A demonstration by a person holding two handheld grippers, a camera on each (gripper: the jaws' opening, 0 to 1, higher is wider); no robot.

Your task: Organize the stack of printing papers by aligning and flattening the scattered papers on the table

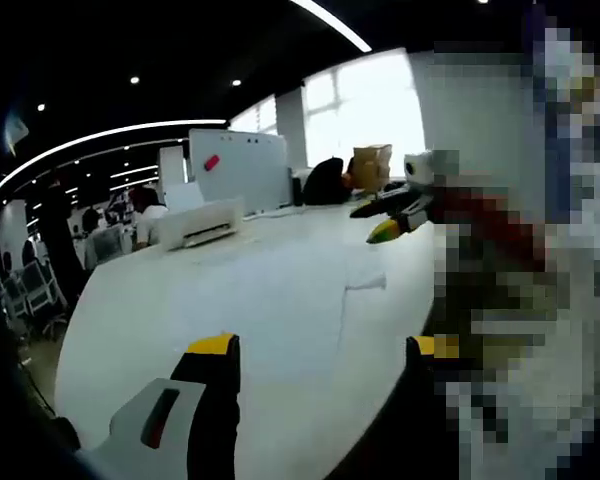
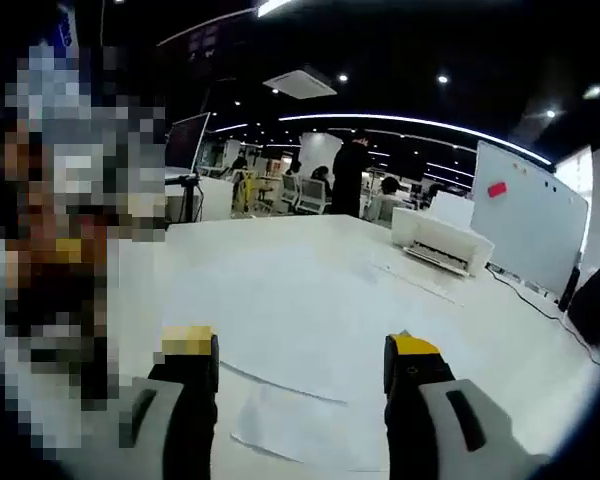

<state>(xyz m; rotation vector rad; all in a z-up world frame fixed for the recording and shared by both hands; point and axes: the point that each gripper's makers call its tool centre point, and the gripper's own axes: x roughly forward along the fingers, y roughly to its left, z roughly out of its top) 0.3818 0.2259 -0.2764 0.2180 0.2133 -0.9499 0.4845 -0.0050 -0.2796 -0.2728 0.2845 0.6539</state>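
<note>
- Left gripper: jaws spread wide, yellow tips up over the table, nothing between them. Released.
- Right gripper: jaws also wide apart, yellow tips, nothing held. Released.
- Papers: in the right gripper view, white sheets lie flat on the table just past and between that gripper's jaws; curved edges show, sheets not squared to one another. Top sheet's edge runs from the left jaw toward the right one.
- In the left gripper view, the papers are hard to pick from the white surface; one faint sheet corner shows mid-table, ahead of the jaws.
- Table: large, white, rounded edge.
- The right gripper also enters the left gripper view from the right, yellow tip low over the table, beyond the sheet corner.
- Printer: white, far side of the table, well apart from the papers.
- Whiteboard: behind the printer, a red mark on it.
- Cardboard box: far end of the table, by a dark bag.
- Background: office desks and chairs, several people standing or seated, ceiling light strips, bright windows.
</note>
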